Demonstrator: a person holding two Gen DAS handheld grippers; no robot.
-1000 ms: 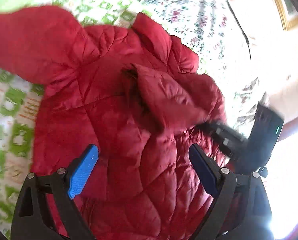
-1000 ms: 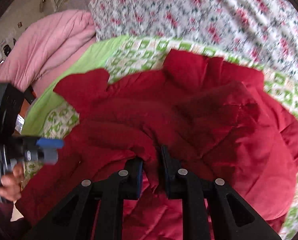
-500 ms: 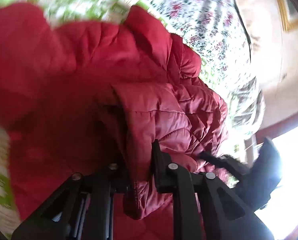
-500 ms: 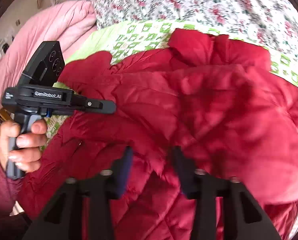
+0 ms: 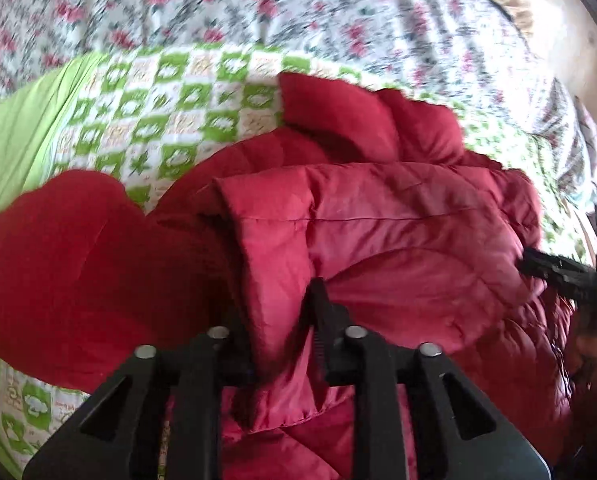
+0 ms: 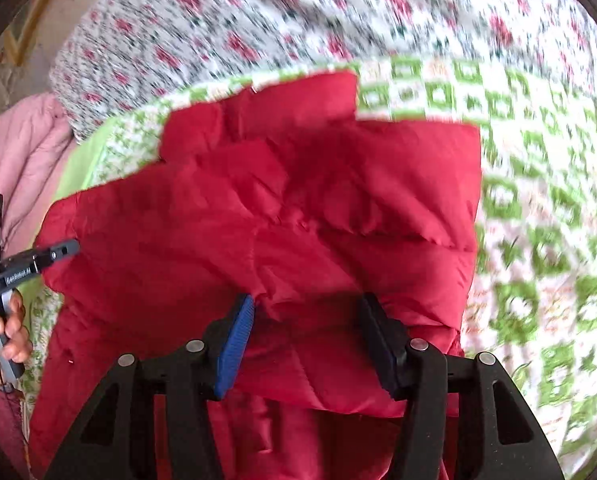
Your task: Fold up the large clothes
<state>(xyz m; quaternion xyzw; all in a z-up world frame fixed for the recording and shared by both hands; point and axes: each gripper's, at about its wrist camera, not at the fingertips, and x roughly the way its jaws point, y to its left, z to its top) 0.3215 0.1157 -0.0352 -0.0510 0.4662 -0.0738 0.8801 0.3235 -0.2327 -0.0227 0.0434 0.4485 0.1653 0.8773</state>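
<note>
A red quilted jacket (image 5: 398, 232) lies on a green and white checked blanket (image 5: 150, 120) and also fills the right wrist view (image 6: 298, 208). My left gripper (image 5: 278, 320) is shut on a folded edge of the jacket and holds it up over the rest. My right gripper (image 6: 306, 320) is open, its blue pads either side of a fold of the jacket, at the near edge. The right gripper shows at the right edge of the left wrist view (image 5: 570, 276). The left gripper shows at the left edge of the right wrist view (image 6: 38, 260).
A floral sheet (image 5: 298, 12) covers the bed beyond the checked blanket (image 6: 538, 220). A pink quilt (image 6: 22, 160) lies bunched at the far left. A bare wall and a picture frame (image 6: 26, 24) are behind the bed.
My left gripper closed on the jacket's edge and carried it across. My right gripper, shut on the jacket a second ago, has opened and let it go.
</note>
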